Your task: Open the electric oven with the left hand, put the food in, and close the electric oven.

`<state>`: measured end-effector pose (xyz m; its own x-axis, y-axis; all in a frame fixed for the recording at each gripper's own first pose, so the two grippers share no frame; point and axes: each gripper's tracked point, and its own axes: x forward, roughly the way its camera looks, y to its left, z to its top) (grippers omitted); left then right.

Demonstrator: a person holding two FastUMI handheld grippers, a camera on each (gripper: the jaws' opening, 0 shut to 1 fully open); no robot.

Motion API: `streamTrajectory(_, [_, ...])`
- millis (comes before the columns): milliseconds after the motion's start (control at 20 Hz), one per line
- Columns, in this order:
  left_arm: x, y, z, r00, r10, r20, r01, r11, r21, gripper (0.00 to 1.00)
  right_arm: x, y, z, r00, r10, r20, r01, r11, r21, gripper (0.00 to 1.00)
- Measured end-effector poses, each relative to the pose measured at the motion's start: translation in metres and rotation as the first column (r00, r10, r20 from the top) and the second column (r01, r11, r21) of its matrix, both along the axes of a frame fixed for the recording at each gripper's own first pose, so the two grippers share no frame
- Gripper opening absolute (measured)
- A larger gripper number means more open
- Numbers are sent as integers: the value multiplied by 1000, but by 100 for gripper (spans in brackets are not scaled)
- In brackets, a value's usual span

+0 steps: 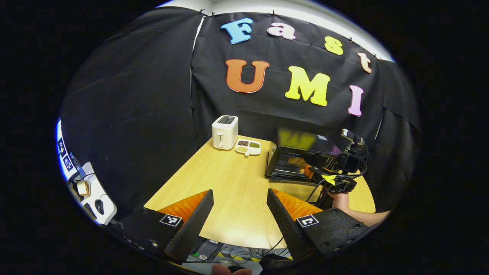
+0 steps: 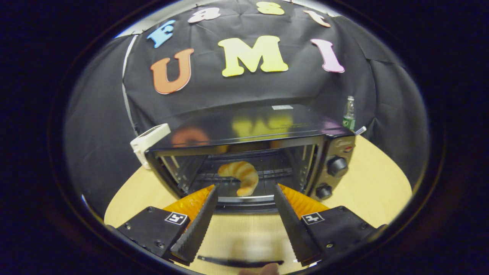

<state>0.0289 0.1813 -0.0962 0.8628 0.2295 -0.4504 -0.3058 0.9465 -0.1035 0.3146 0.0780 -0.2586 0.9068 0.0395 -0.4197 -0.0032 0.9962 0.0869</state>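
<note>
The black electric oven (image 2: 267, 126) stands with its door (image 2: 244, 236) folded down flat. A croissant (image 2: 241, 175) lies on the rack inside, near the front. My right gripper (image 2: 245, 190) is open over the lowered door, just in front of the croissant, with nothing between its fingers. In the left gripper view the oven (image 1: 301, 143) sits at the table's right, and the right gripper (image 1: 319, 175), held by a hand (image 1: 340, 200), reaches to its opening. My left gripper (image 1: 240, 194) hovers open and empty above the wooden table (image 1: 229, 175), well short of the oven.
A white toaster (image 1: 225, 131) and a small divided dish (image 1: 248, 147) stand at the table's far side, left of the oven. Two knobs (image 2: 337, 166) are on the oven's right panel. A green bottle (image 2: 348, 114) stands behind the oven. Cables hang below the table's near edge.
</note>
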Motion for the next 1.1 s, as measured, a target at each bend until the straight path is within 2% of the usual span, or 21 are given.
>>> streamTrajectory(50, [1, -3, -3, 1000, -17, 5, 17, 1000, -2, 93, -19, -1, 9, 1000, 8, 3, -8, 1000, -12, 92])
streamTrajectory(300, [10, -18, -19, 995, -92, 40, 93, 995, -22, 93, -102, -21, 62, 999, 26, 47, -22, 996, -91, 94])
streamTrajectory(400, [13, -23, -28, 993, -111, 47, 112, 994, -17, 93, -129, -29, 79, 998, 16, 60, -10, 996, -92, 98])
streamTrajectory(550, [16, -38, -49, 990, -135, 36, 136, 991, -22, 93, -162, -41, 100, 998, -9, 67, 15, 996, -86, 98])
streamTrajectory(950, [36, -116, -123, 961, -269, -58, 264, 961, -79, 93, -214, -73, 133, 996, -62, 69, 67, 996, -65, 98])
streamTrajectory(1100, [57, -153, -168, 942, -313, -124, 294, 943, -155, 93, -222, -88, 137, 995, -86, 57, 90, 994, -68, 98])
